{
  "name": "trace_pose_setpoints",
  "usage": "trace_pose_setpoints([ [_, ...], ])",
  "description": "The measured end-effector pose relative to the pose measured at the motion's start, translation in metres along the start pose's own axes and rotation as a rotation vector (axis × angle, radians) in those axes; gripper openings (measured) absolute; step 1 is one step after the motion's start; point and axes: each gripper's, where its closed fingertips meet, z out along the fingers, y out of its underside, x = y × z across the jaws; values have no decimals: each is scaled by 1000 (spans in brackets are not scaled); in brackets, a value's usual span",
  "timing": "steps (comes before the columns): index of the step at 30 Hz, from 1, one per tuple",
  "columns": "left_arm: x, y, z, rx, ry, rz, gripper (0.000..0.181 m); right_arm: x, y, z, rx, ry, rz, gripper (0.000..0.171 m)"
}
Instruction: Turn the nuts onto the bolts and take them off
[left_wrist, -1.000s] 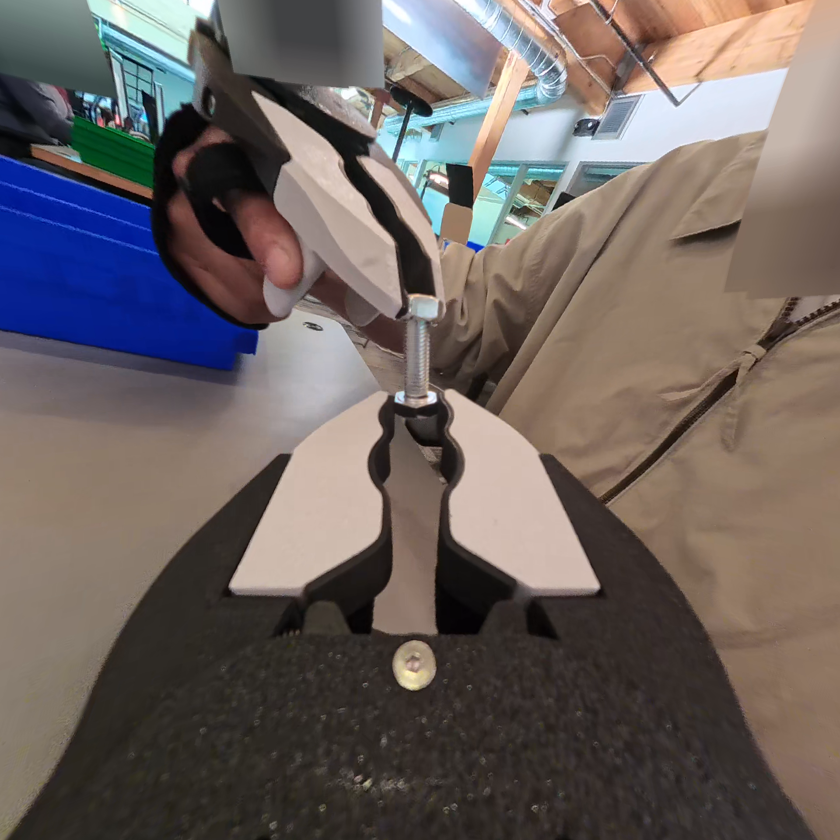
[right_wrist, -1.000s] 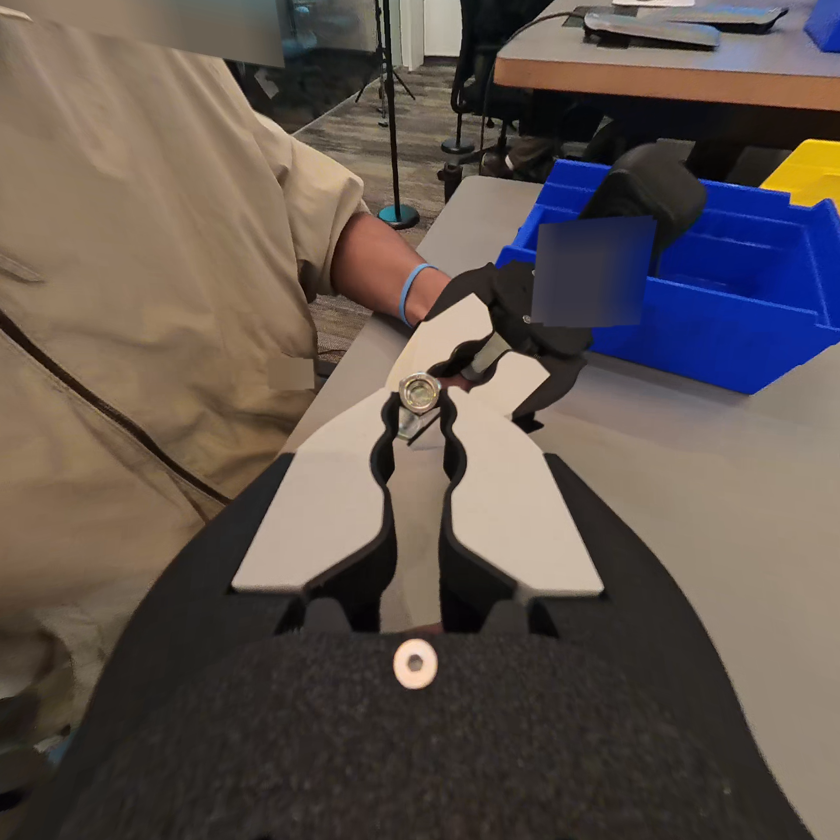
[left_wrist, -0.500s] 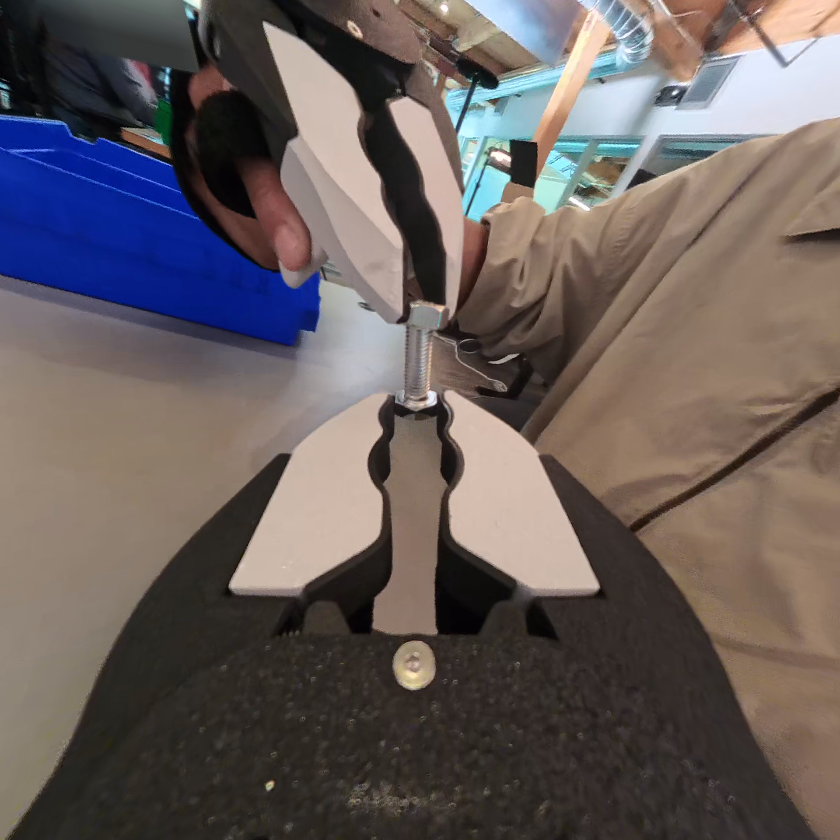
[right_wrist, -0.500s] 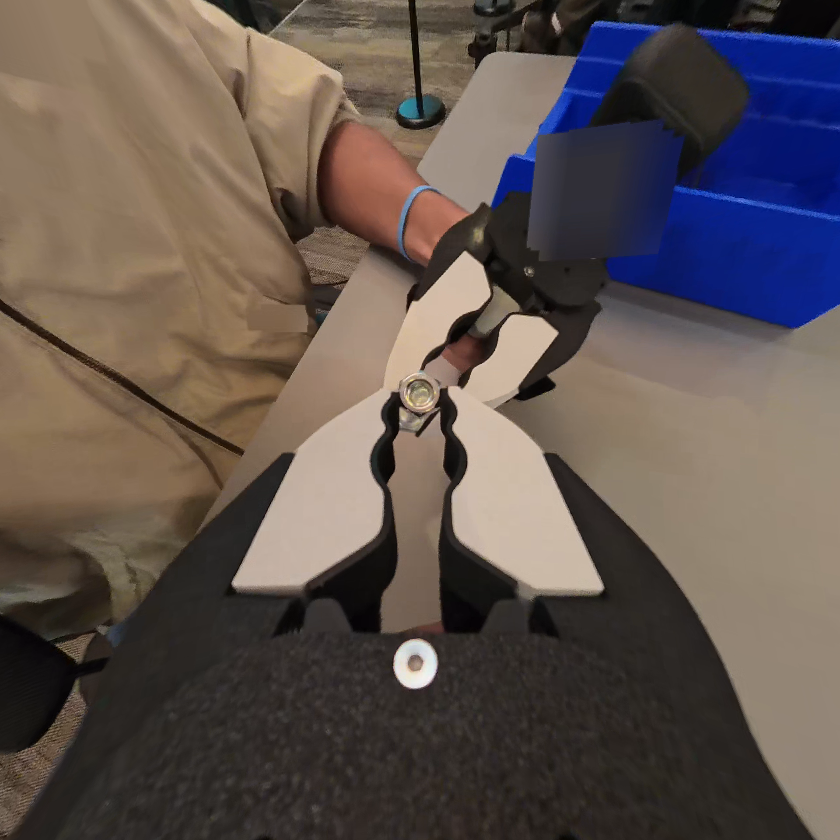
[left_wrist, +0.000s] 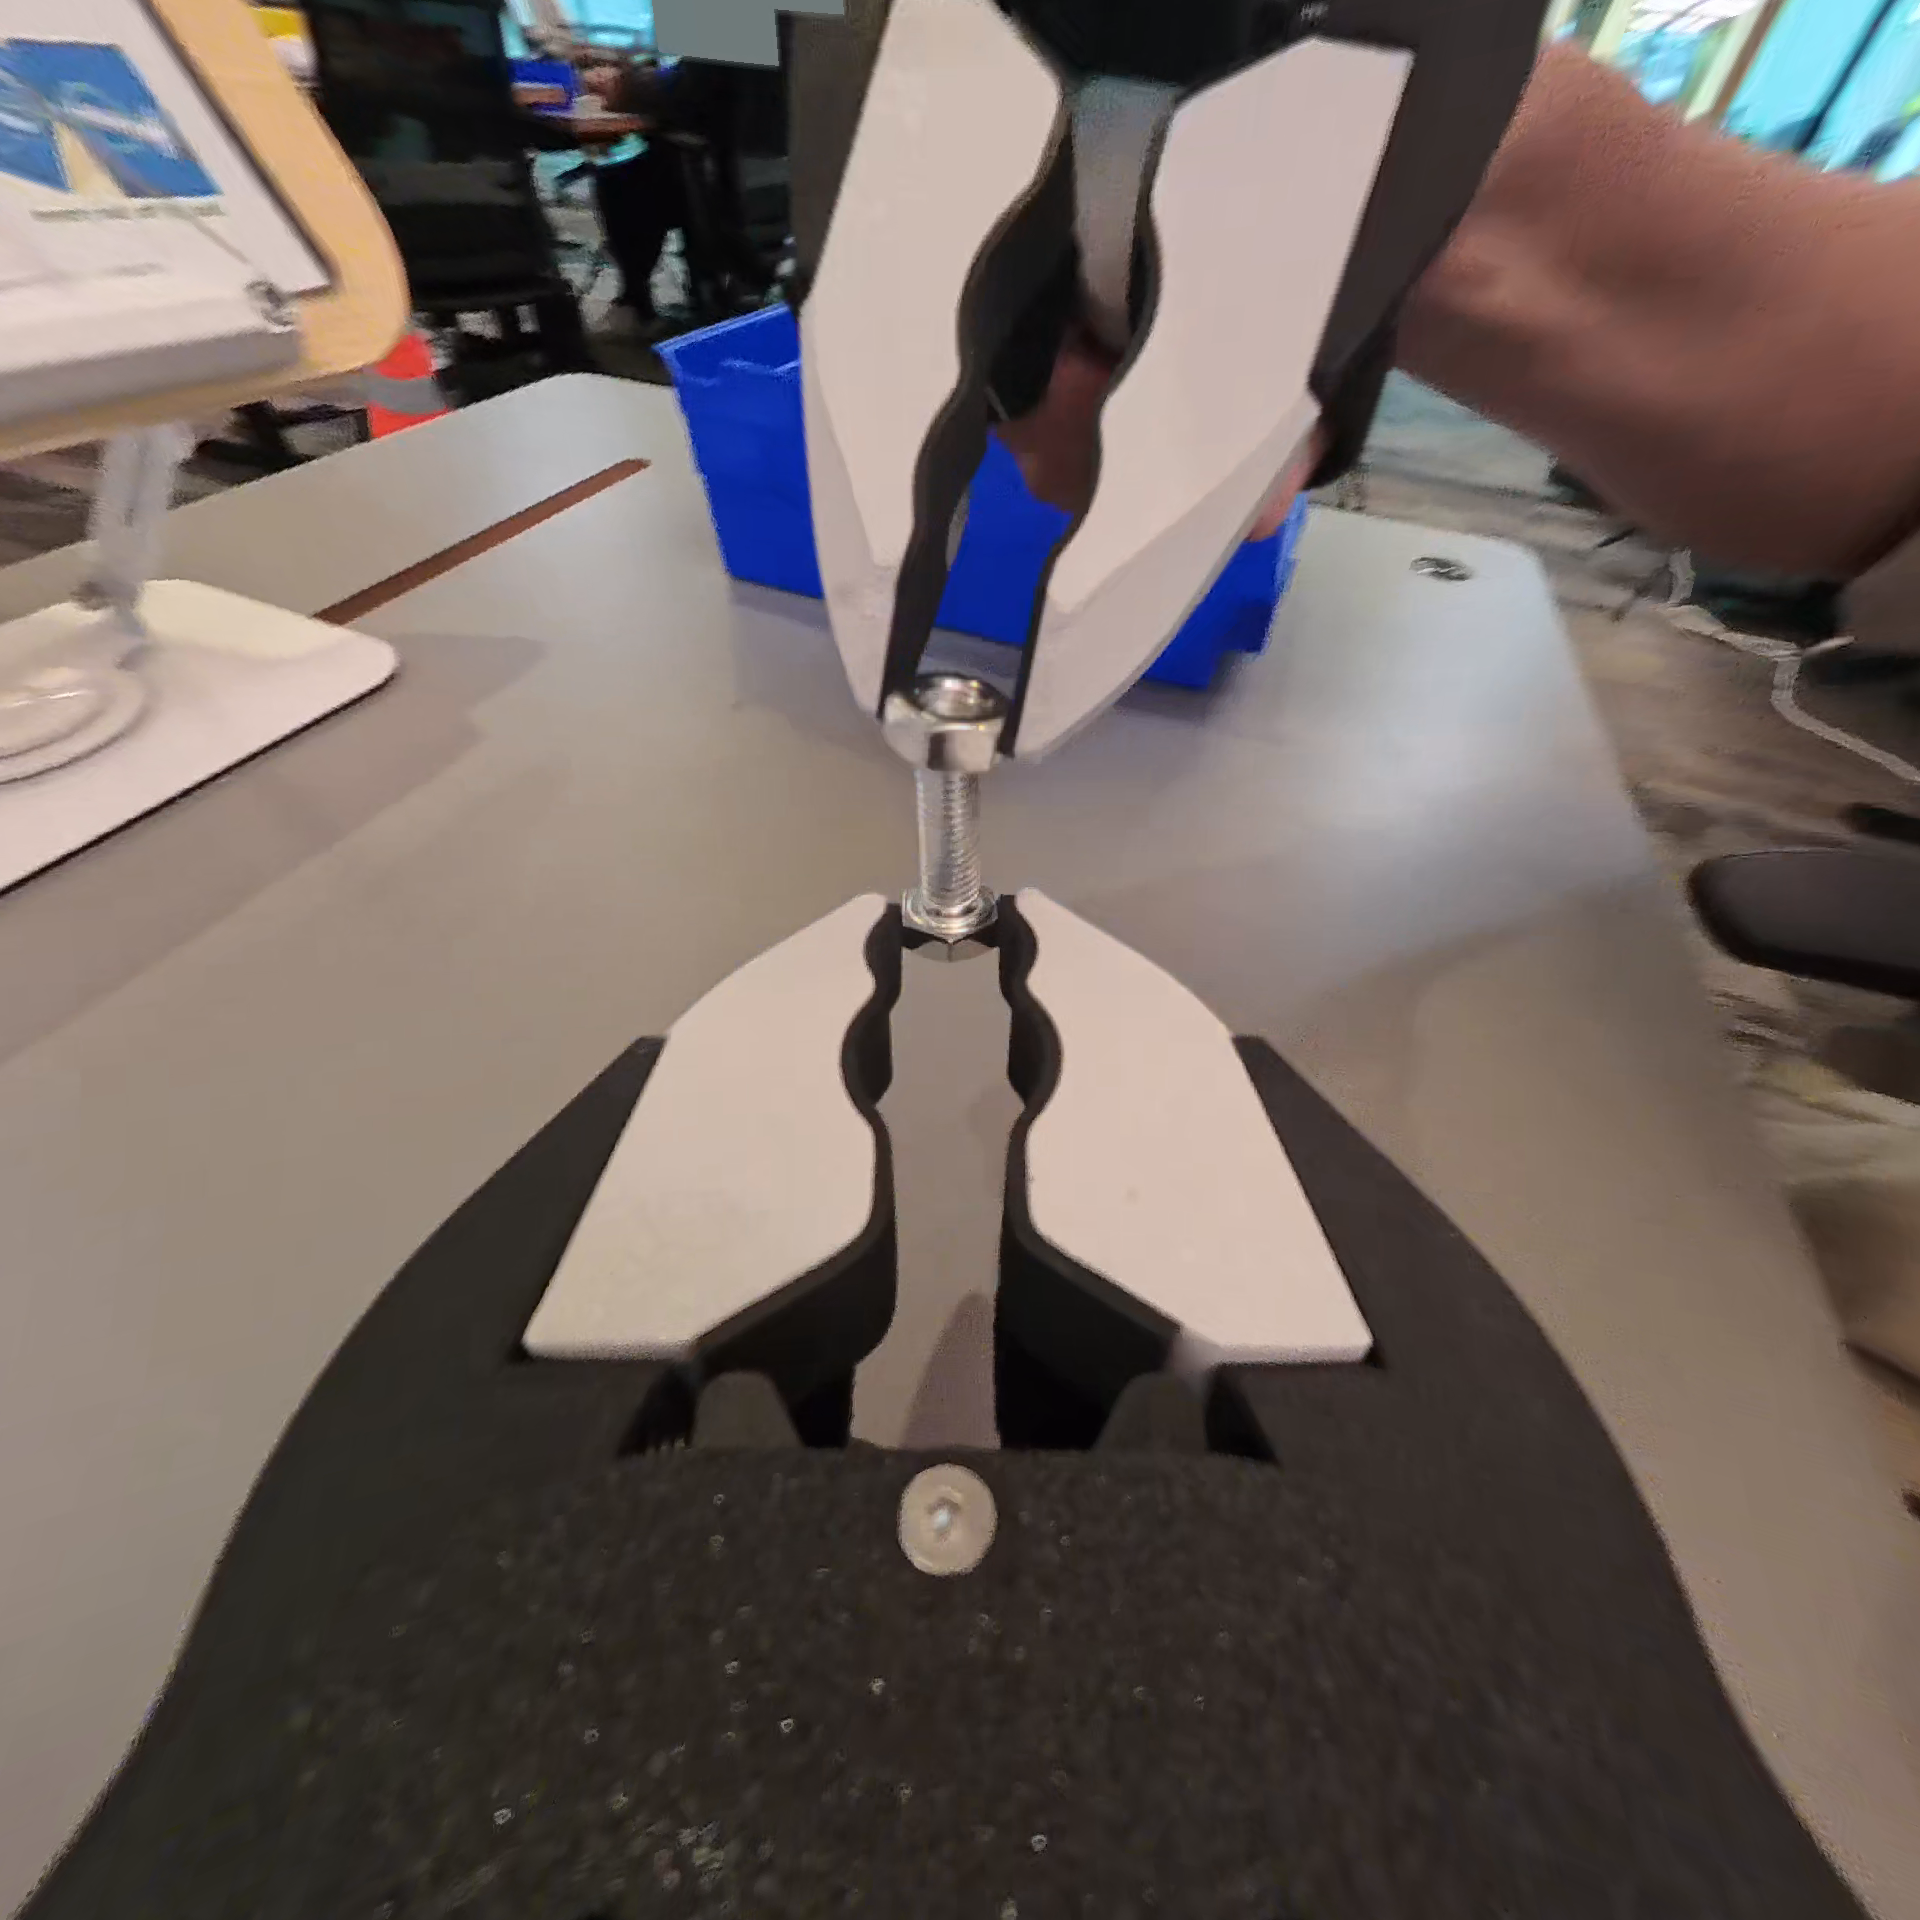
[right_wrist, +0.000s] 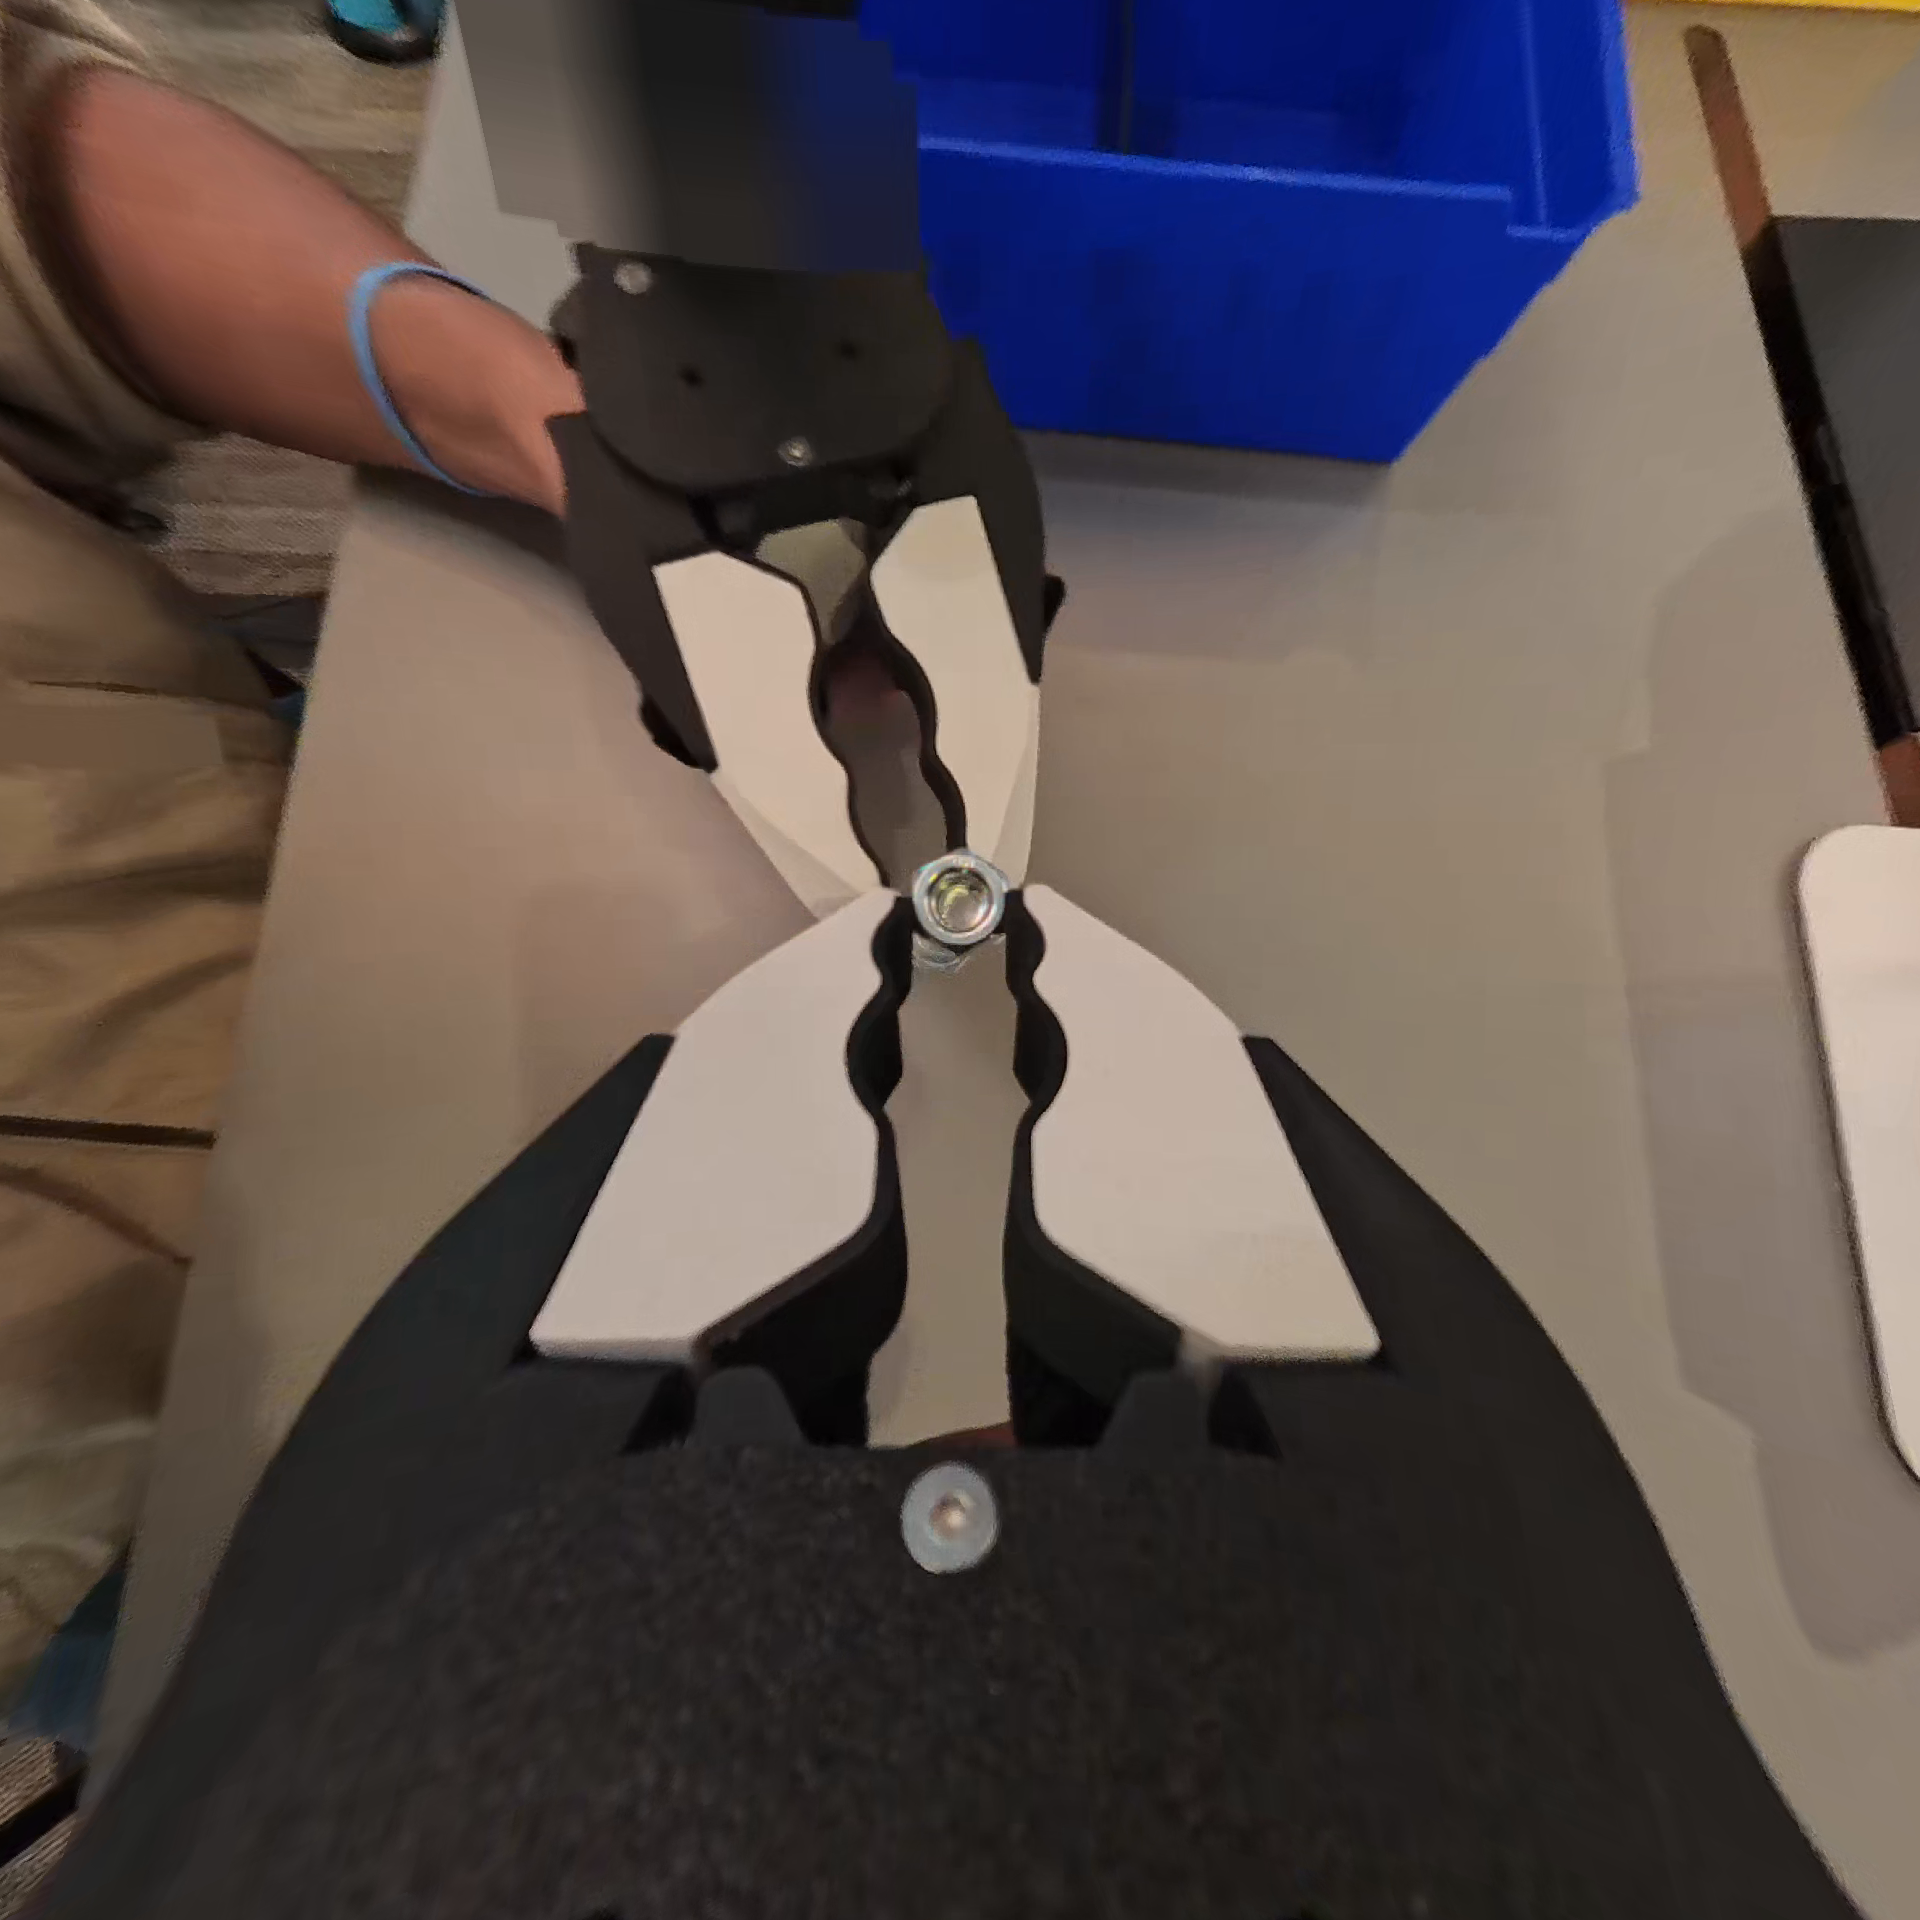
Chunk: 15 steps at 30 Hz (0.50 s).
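Observation:
A silver bolt (left_wrist: 945, 831) stands upright between the two grippers above the grey table (left_wrist: 416, 987). My left gripper (left_wrist: 948, 927) is shut on the bolt's lower hex end. My right gripper (left_wrist: 948, 727) comes down from above and is shut on the hex nut (left_wrist: 943, 717) at the top of the thread. In the right wrist view I look down on the nut (right_wrist: 958, 902), held at the right gripper's (right_wrist: 956, 916) tips. The left gripper (right_wrist: 948, 875) reaches in from the far side, and the thread is mostly hidden under the nut.
A blue bin (left_wrist: 748, 457) stands behind the grippers and also shows in the right wrist view (right_wrist: 1247, 260). A white stand base (left_wrist: 208, 675) lies at the left. A dark flat object (right_wrist: 1849, 468) lies at the right. The person's forearms (left_wrist: 1662, 343) (right_wrist: 260, 312) flank the work. Left and right tips are no more than a few centimetres apart.
Both grippers have swung round together with the bolt. The left view now faces the table and bin instead of the jacket, and the right view looks more steeply down. Both grips hold.

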Motion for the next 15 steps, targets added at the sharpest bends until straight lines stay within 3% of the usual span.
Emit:
trace_pose_setpoints([
  [7,-25,4,-4,-18,-176,17,17,20,-2,11,19,116,114,17],
  [15,-32,11,0,-45,-217,-21,17,26,-1,18,67,131,267,17],
])
